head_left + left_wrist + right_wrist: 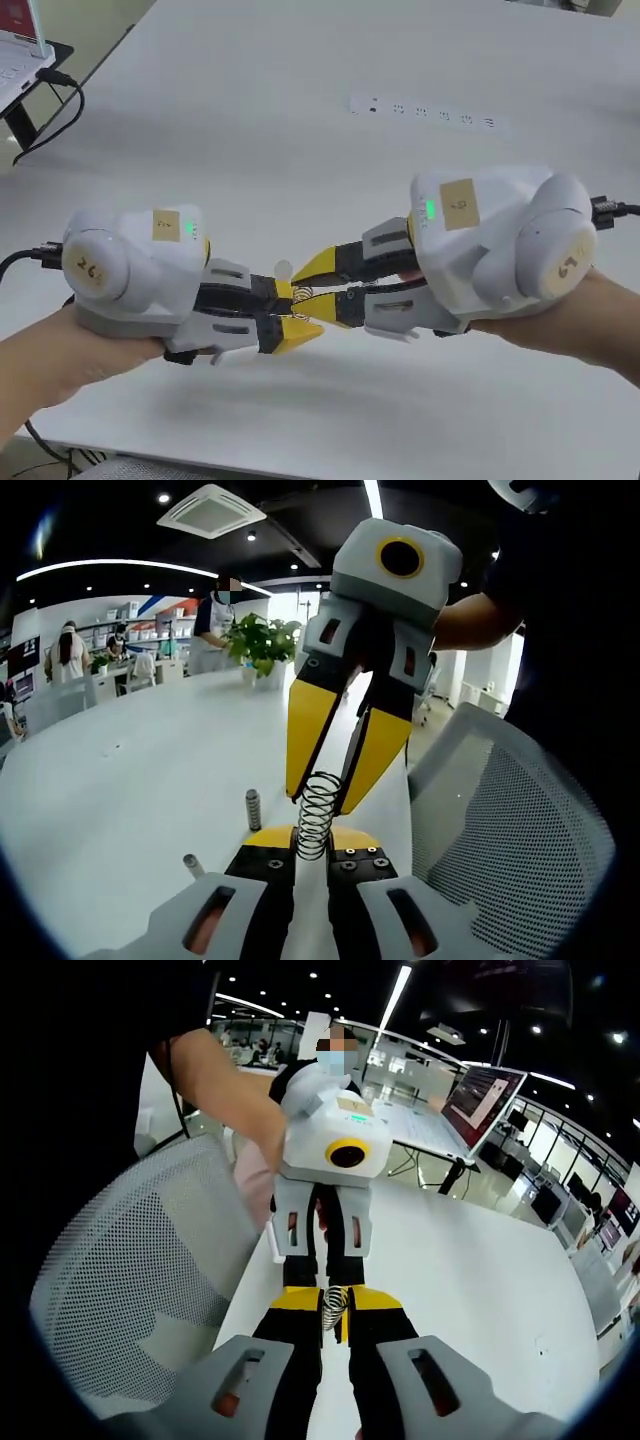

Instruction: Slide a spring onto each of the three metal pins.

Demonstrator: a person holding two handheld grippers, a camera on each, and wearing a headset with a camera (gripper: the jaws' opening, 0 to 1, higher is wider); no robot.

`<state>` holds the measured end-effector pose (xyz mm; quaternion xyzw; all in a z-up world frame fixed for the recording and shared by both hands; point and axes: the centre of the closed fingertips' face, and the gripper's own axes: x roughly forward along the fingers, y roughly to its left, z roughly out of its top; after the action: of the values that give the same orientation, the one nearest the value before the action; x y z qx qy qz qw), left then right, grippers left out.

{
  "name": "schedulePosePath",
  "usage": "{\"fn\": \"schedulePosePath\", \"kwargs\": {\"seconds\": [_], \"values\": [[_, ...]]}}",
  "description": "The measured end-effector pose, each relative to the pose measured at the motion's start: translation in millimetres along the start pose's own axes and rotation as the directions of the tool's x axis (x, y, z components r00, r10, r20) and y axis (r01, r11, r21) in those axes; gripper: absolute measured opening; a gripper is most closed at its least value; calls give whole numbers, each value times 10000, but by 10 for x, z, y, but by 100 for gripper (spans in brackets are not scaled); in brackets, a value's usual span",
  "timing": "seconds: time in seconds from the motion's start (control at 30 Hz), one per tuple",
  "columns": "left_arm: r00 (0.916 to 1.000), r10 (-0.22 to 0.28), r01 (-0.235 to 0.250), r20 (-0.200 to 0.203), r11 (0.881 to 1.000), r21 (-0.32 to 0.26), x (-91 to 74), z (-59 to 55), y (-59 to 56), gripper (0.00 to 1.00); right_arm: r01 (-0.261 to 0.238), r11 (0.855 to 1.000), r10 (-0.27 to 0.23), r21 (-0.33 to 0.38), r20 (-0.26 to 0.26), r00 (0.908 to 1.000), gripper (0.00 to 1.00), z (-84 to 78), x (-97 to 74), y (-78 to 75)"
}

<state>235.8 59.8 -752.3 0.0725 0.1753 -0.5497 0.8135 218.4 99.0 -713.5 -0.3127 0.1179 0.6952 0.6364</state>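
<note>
Found the spring (303, 296) held above the counter (300, 120), near 6 o'clock in the head view, lying roughly level between two tools set tip to tip. Saw the left tool (292, 312) reaching in from 9 o'clock, jaws drawn together on one end of the coil; in the left gripper view, found that end tucked between the yellow-tipped jaws at 6 o'clock. Saw the right tool (310, 291) reaching in from 3 o'clock, long yellow jaws narrowing to a V and pressing both sides of the coil's other end, so clamped on it as well. In the left gripper view, spotted a metal pin (253, 809) standing upright on the counter at 9 o'clock from the spring, ribbed along its length; could not tell whether a coil sat on it. Spotted a second pin (192, 864) near it, toward 8 o'clock, apart from both tools. Made out a power strip (430, 113) at 1 o'clock in the head view, a laptop (12, 50) at 10 o'clock, and a mesh chair (500, 820) at 3 o'clock in the left gripper view.
</note>
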Motion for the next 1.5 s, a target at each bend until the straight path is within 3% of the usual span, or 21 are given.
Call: {"fn": "schedulePosePath", "kwargs": {"seconds": [0.4, 0.8, 1.07, 1.27, 1.5], "values": [[9996, 229, -224, 161, 9993, -311, -32, 4, 44, 6, 66, 10000, -66, -40, -61, 10000, 6, -5, 14, -21], [9964, 822, -806, 230, 9949, -611, -172, -105, 128, 18, 258, 9997, -258, -57, -93, 9996, 6, -18, 9, -94], [9869, 1614, -1606, 61, 9844, -713, -321, -229, 280, 38, 334, 9994, -335, -23, -160, 9993, 6, -58, -2, -117], [9754, 2201, -2181, 133, 9719, -885, -466, -261, 420, 46, 458, 9989, -457, 38, -237, 9987, 6, -108, -28, -157], [9725, 2327, -2306, 99, 9682, -970, -568, -276, 470, 53, 590, 9981, -584, 164, -329, 9977, 6, -174, -56, -202]]}}
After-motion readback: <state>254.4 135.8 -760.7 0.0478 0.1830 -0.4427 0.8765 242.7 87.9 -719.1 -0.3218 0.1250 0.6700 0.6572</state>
